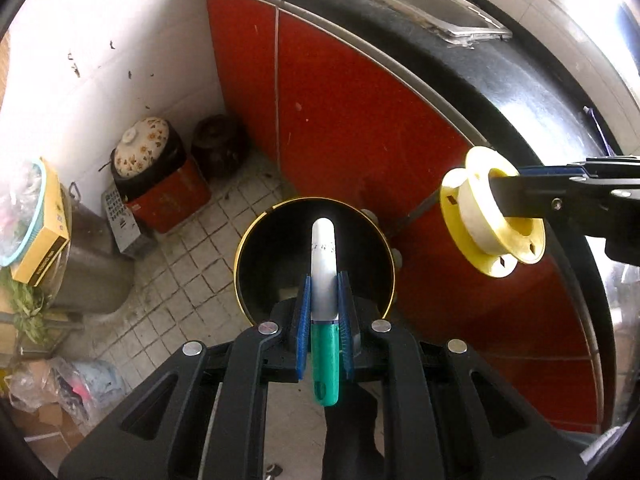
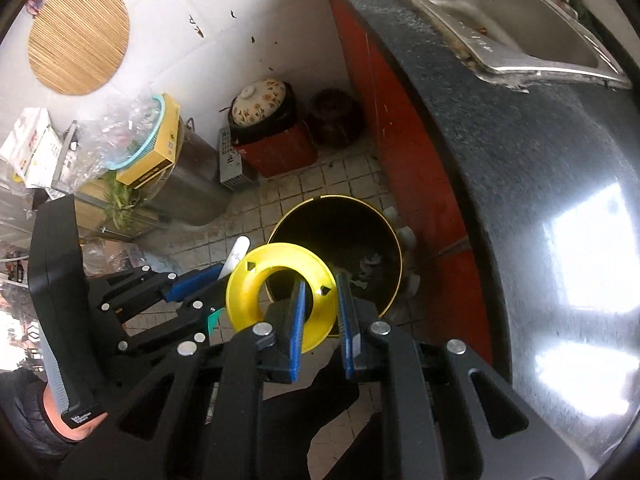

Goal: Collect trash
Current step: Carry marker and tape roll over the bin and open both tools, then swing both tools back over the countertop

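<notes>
Left gripper (image 1: 325,312) clamped the pen (image 1: 325,280) over the bin (image 1: 256,236); right gripper (image 2: 320,312) pinched the spool (image 2: 256,280). Best centre both first, then release.

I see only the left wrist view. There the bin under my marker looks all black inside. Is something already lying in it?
Observer: Yes. The right wrist view shows white crumpled scraps at the bottom of the bin.
Operator: And how does the right tool hold the yellow spool?
Observer: The right tool pinches one side of the spool, and one finger seems to reach into its centre hole.
</notes>
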`<state>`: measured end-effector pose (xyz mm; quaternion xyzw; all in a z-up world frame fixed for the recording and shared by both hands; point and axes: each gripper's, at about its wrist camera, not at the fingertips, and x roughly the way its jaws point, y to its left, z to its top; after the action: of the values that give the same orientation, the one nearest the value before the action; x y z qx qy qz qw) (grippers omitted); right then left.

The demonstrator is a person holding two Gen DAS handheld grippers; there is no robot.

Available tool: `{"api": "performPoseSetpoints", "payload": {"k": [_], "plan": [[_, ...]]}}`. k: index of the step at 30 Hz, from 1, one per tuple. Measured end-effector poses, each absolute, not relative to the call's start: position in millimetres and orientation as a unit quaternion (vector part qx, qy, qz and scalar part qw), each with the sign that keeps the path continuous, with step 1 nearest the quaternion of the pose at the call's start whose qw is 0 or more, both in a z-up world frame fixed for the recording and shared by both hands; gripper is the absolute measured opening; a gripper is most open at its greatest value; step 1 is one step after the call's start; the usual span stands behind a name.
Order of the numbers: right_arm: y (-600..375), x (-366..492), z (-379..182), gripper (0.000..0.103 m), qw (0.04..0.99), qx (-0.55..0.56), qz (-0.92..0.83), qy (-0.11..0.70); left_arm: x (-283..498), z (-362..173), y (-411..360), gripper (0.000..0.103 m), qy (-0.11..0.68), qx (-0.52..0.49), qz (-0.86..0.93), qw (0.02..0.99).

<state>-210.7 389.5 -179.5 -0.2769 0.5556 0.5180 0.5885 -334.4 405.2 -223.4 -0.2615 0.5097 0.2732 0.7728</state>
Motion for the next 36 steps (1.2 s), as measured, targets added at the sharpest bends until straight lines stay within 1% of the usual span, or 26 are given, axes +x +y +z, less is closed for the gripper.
{"api": "performPoseSetpoints", "payload": {"k": [1, 2, 3, 4, 5, 11, 13, 14, 15, 16, 17, 20, 22, 25, 29, 36], "plan": [[390, -210, -181, 0.02, 0.586, -0.282, 0.518, 0.556, -332, -224, 408, 0.015, 0.509, -0.257, 0.275, 0.774], [395, -211, -183, 0.025, 0.583, -0.287, 0.517, 0.557, -331, -224, 409, 0.026, 0.51, -0.252, 0.276, 0.775], [395, -209, -183, 0.044, 0.583, -0.286, 0.516, 0.559, -328, -224, 410, 0.038, 0.513, -0.247, 0.273, 0.775], [395, -208, -182, 0.061, 0.586, -0.282, 0.516, 0.557, -328, -223, 410, 0.065, 0.514, -0.239, 0.271, 0.778], [395, -207, -180, 0.065, 0.594, -0.276, 0.516, 0.553, -328, -221, 408, 0.071, 0.509, -0.233, 0.273, 0.782], [379, -193, -166, 0.066, 0.605, -0.262, 0.513, 0.549, -331, -213, 407, 0.071, 0.506, -0.224, 0.275, 0.787], [363, -183, -155, 0.068, 0.617, -0.251, 0.508, 0.546, -331, -208, 405, 0.071, 0.507, -0.223, 0.277, 0.785], [350, -176, -145, 0.07, 0.629, -0.244, 0.503, 0.54, -329, -203, 403, 0.075, 0.507, -0.222, 0.278, 0.785], [341, -170, -138, 0.074, 0.638, -0.239, 0.498, 0.536, -326, -196, 400, 0.078, 0.507, -0.219, 0.279, 0.785], [328, -163, -129, 0.076, 0.649, -0.232, 0.492, 0.532, -323, -192, 397, 0.083, 0.506, -0.216, 0.279, 0.787], [308, -152, -118, 0.077, 0.665, -0.22, 0.481, 0.527, -317, -183, 392, 0.086, 0.501, -0.209, 0.277, 0.793], [249, -120, -92, 0.079, 0.712, -0.187, 0.438, 0.516, -287, -157, 368, 0.089, 0.494, -0.183, 0.245, 0.814], [207, -100, -78, 0.08, 0.741, -0.169, 0.403, 0.51, -264, -145, 351, 0.089, 0.493, -0.171, 0.219, 0.825], [132, -68, -58, 0.083, 0.786, -0.136, 0.338, 0.499, -215, -126, 312, 0.089, 0.485, -0.152, 0.154, 0.848], [23, -36, -42, 0.083, 0.828, -0.08, 0.244, 0.499, -137, -110, 233, 0.089, 0.494, -0.104, 0.058, 0.861], [-127, -16, -39, 0.083, 0.859, -0.018, 0.137, 0.493, -51, -86, 106, 0.089, 0.495, -0.081, -0.057, 0.863]]}}
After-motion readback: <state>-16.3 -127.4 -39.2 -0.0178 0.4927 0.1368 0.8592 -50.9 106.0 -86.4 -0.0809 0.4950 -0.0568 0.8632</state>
